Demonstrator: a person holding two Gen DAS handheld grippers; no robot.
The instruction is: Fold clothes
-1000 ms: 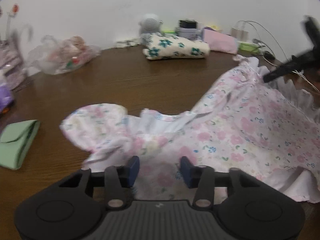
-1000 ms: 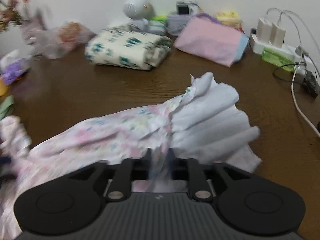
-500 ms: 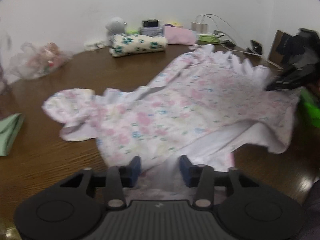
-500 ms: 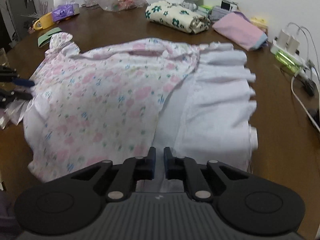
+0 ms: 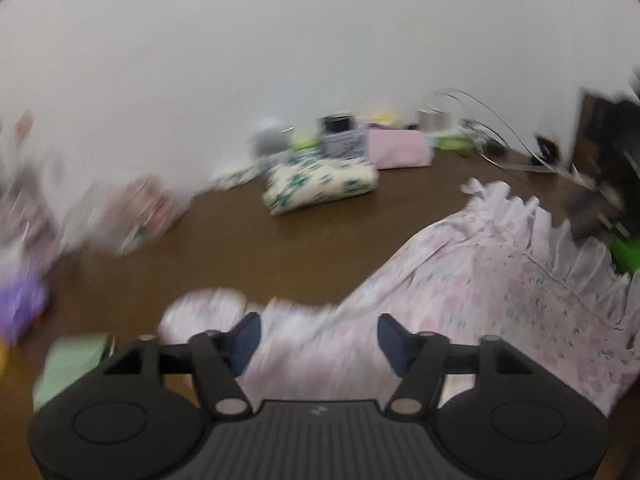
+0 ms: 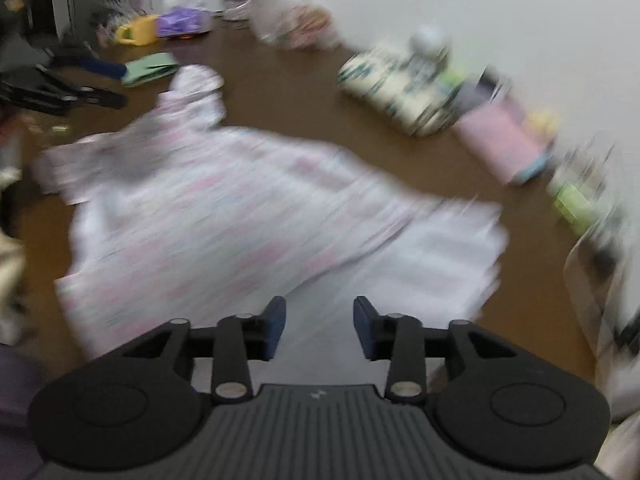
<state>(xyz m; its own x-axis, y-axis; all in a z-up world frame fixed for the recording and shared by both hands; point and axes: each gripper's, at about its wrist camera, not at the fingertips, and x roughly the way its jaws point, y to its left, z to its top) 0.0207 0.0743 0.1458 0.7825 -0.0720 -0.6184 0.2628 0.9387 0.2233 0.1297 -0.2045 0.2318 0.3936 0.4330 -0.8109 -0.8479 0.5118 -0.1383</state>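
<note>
From your left wrist camera, your left gripper (image 5: pixel 318 338) has its jaws wide apart with nothing between them, poised over the near edge of the floral dress (image 5: pixel 480 292). The dress lies spread on the brown table (image 5: pixel 248 248), running toward two o'clock, its ruffled hem at the far end. A folded floral cloth (image 5: pixel 320 186) sits at twelve o'clock near the wall.

From your right wrist camera, your right gripper (image 6: pixel 319 326) is also parted and empty, above the dress's white ruffle (image 6: pixel 432 264). The dress (image 6: pixel 208 220) stretches toward ten o'clock, where your left gripper (image 6: pixel 100 82) shows, blurred.
</note>
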